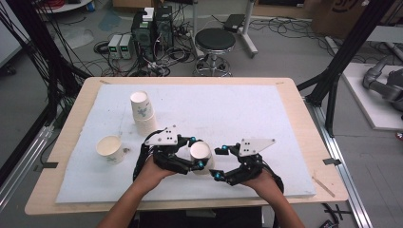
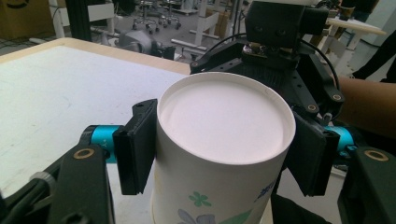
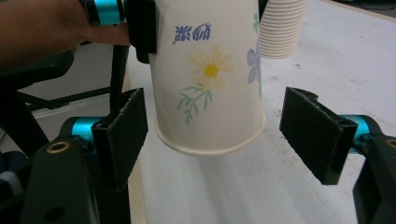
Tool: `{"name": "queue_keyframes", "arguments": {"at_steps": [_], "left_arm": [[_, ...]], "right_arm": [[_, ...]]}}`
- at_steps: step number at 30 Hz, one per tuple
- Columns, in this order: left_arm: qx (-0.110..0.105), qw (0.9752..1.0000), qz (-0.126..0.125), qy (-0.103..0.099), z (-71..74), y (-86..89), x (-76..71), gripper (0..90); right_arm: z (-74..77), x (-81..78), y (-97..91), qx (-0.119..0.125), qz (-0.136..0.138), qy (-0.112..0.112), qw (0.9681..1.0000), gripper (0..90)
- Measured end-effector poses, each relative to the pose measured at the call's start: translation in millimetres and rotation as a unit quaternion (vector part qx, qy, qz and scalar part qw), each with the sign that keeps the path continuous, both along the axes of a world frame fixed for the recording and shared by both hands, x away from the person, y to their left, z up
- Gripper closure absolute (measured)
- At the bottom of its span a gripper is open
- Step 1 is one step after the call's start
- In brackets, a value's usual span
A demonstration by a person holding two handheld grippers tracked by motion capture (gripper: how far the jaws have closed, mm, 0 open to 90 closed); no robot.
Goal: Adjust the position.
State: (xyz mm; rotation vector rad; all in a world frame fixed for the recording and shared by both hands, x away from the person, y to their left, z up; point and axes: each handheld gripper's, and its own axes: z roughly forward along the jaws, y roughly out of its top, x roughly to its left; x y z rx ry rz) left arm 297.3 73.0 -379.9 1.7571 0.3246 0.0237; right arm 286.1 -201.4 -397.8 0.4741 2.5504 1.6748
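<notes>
Left tongs (image 1: 194,152) clamp the upturned cup (image 1: 200,153); right tongs (image 1: 219,163) apart beside it, probably to take it next.

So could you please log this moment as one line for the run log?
left tongs: shut on upturned cup | right tongs: open around cup rim, not touching | stack, loose cup: on mat
</notes>
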Motion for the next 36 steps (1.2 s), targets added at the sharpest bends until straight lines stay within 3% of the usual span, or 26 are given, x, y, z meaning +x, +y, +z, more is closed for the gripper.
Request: {"name": "queue_keyframes", "arguments": {"at_steps": [14,23,36], "left_arm": [[0.0,0.9999,-0.013,0.0,-1.5,-11.2,-0.6,33.0],[-0.013,0.9997,-0.018,0.003,-3.4,-15.8,-0.6,33.4],[-0.023,0.9995,-0.021,0.007,-5.9,-14.8,-0.2,34.5]], "right_arm": [[-3.4,-0.5,5.6,-0.001,0.009,0.002,1.0,23.4],[-8.2,1.1,11.0,-0.001,0.015,0.013,0.9998,23.5],[-10.6,4.8,9.9,0.022,0.026,0.021,0.9992,29.7]]}}
